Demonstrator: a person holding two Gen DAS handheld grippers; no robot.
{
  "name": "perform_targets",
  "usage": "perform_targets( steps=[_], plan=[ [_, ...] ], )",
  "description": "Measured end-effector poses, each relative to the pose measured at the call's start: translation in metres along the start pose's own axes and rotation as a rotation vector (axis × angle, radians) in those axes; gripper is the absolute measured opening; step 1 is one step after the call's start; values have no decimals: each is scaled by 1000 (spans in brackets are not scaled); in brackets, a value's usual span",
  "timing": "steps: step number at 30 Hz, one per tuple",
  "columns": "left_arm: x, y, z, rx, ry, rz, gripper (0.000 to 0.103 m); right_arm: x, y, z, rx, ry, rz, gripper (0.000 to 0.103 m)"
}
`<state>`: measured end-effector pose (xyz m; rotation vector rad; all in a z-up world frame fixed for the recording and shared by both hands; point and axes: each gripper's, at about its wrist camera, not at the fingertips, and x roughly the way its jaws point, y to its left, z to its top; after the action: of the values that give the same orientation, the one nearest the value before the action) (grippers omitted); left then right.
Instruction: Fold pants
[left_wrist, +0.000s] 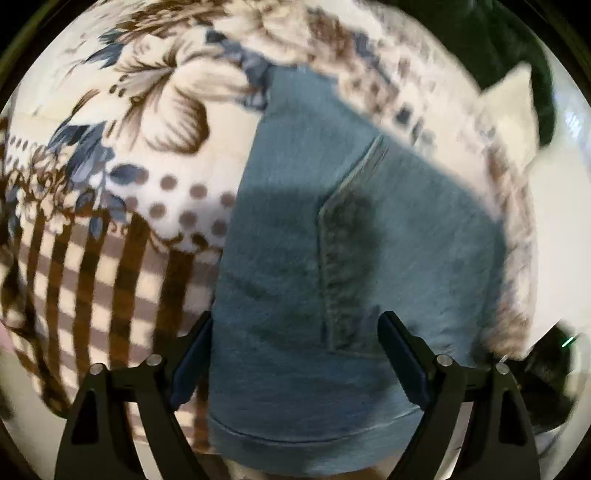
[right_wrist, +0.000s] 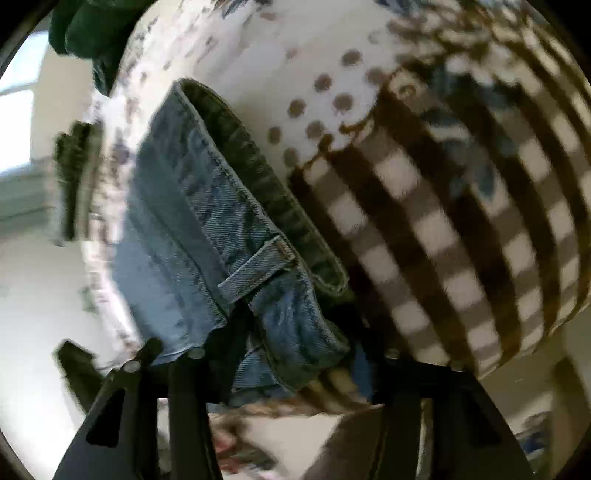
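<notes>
Black fingers of the left gripper (left_wrist: 295, 332) fill the near edge of the left wrist view, jaws spread wide and released, one finger on each side of the blue denim pants (left_wrist: 332, 240) with nothing pinched between them. Those pants lie stretched away from the camera, from the near edge toward the far middle, a stitched seam running up their centre and a hemmed edge curving across the near end. Over to the right wrist view, and it's a different story: the right gripper (right_wrist: 295, 343) sits right in the bunched denim, and the fabric folds over the gap between its fingers, so I cannot tell for sure whether those jaws are clenched on it. Up close there the pants (right_wrist: 207, 206) show a belt loop (right_wrist: 258, 266) and a thick dark waistband edge running from near right to far left. Underneath everything is a patterned blanket (left_wrist: 110, 184), cream with brown and blue flowers, brown dots and a brown check band, and the pants rest on top of it. At the far right of the left wrist view, a pale pillow (left_wrist: 513, 110) sits beyond the blanket beside some dark green fabric (left_wrist: 517, 44). Both views are smeared with blur.
</notes>
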<state>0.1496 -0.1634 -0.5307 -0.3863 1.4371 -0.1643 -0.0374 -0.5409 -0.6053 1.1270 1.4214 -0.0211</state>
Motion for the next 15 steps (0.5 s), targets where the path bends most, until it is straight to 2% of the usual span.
perform_targets(
  steps=[1, 4, 8, 10, 15],
  plan=[
    [-3, 6, 2, -41, -10, -59, 90, -4, -3, -2, 1, -7, 43, 72],
    [4, 19, 7, -102, 5, -137, 94, -1, -10, -7, -7, 3, 142, 87],
    [16, 29, 16, -145, 15, -208, 94, 32, -8, -5, -9, 62, 233, 91],
    [24, 31, 22, -152, 23, -242, 94, 50, -3, 2, -19, 52, 213, 96],
    [35, 32, 35, -120, 47, -262, 94, 58, 12, 6, 4, 4, 270, 99]
  ],
)
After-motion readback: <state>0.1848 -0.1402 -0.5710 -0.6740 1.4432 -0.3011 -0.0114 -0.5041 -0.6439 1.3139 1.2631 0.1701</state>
